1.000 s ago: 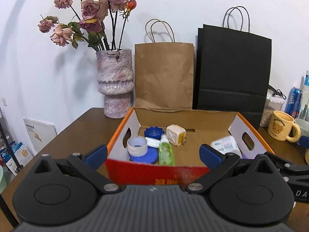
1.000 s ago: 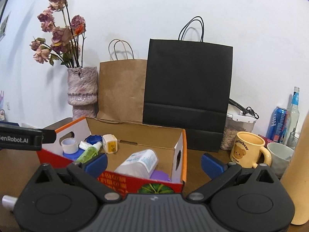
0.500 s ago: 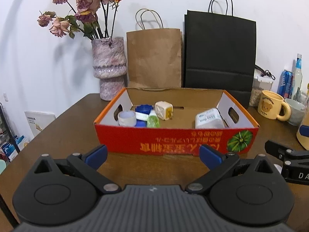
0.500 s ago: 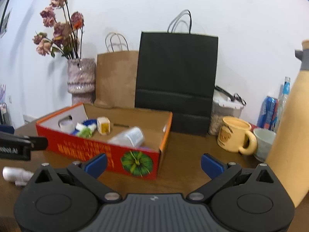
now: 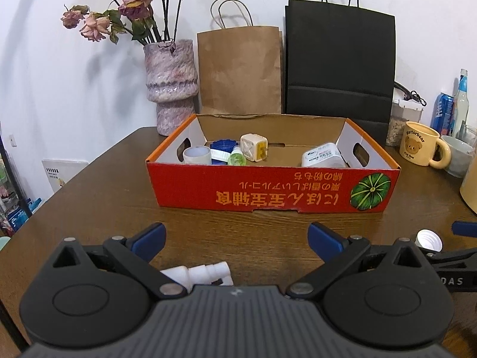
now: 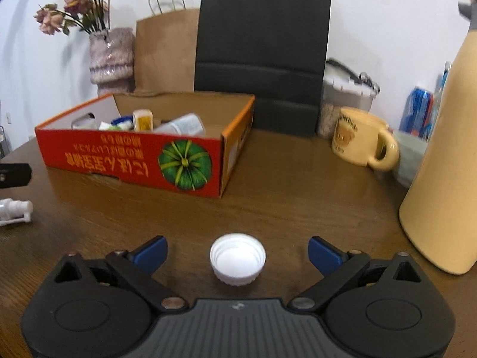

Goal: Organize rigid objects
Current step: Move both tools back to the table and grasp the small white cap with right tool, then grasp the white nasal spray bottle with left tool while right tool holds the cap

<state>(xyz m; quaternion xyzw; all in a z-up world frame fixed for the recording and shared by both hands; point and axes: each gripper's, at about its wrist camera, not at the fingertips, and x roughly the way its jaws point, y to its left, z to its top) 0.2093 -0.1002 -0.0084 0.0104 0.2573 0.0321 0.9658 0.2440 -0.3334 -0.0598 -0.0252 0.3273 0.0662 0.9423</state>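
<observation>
A: Right wrist view: the white cap [image 6: 237, 259] lies on the surface [image 6: 298, 194], open side up, between the pads of the right claw [image 6: 237, 253]. The pads do not touch it; the jaws are wide and have just been closing a little.

B: And the left claw [image 5: 237, 240]?

A: Wide, holding nothing. The white spray head [image 5: 198, 274] lies under it, long axis across the view. The red box [image 5: 268, 191] now stands farther from both claws than a second ago.

A lived-in home: dried roses in a vase [image 5: 171, 85], paper shopping bags [image 5: 240, 71], a bear mug [image 5: 420, 147] crowd a wooden counter [image 5: 104, 197].
</observation>
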